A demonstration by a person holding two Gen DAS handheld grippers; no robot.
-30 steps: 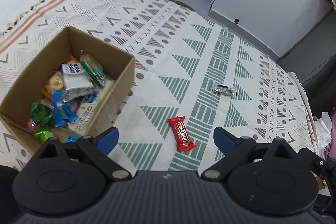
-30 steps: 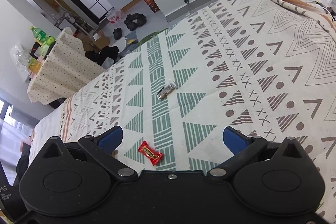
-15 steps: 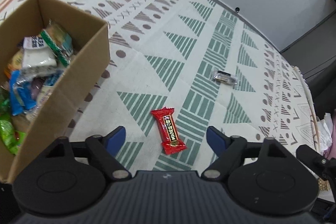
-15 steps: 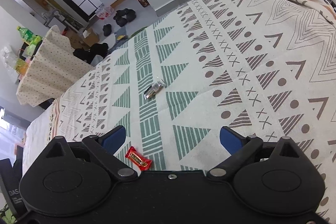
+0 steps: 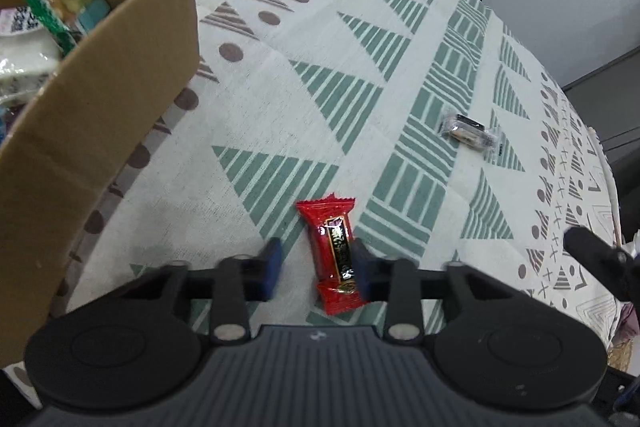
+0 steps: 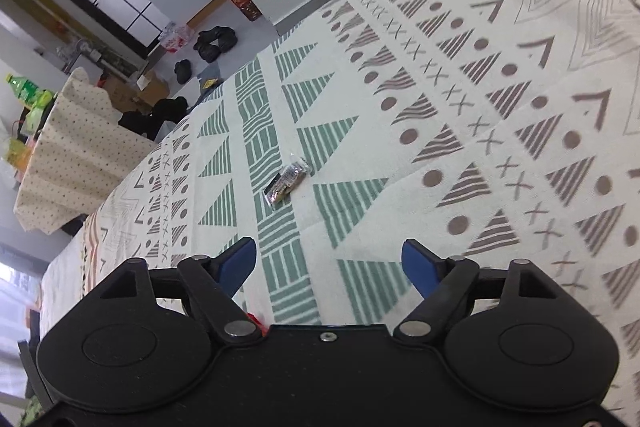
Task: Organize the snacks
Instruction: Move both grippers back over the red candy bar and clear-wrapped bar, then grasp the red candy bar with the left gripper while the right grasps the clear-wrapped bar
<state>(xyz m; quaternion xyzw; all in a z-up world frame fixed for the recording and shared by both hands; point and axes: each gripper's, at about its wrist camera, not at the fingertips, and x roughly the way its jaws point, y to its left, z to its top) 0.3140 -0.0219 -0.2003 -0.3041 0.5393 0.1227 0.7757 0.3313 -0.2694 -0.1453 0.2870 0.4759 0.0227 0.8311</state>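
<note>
A red snack bar (image 5: 335, 251) lies on the patterned cloth. My left gripper (image 5: 316, 269) is low over it, its fingers on either side of the bar; the right finger touches the wrapper and the left finger stands off with a gap. A clear-wrapped dark snack (image 5: 471, 133) lies further right; it also shows in the right wrist view (image 6: 287, 179). My right gripper (image 6: 330, 265) is open and empty, short of that snack. A cardboard box (image 5: 100, 99) with several snacks stands at left.
The patterned cloth (image 6: 460, 131) covers the whole surface. Its edge drops off at the far side, with shoes (image 6: 214, 41) on the floor beyond. A second draped table (image 6: 72, 147) with bottles stands at far left. The right gripper's tip (image 5: 592, 255) shows at right.
My left gripper has dropped down and forward onto the red bar, and its fingers have narrowed around it. My right gripper has moved closer to the clear-wrapped snack, and stays open.
</note>
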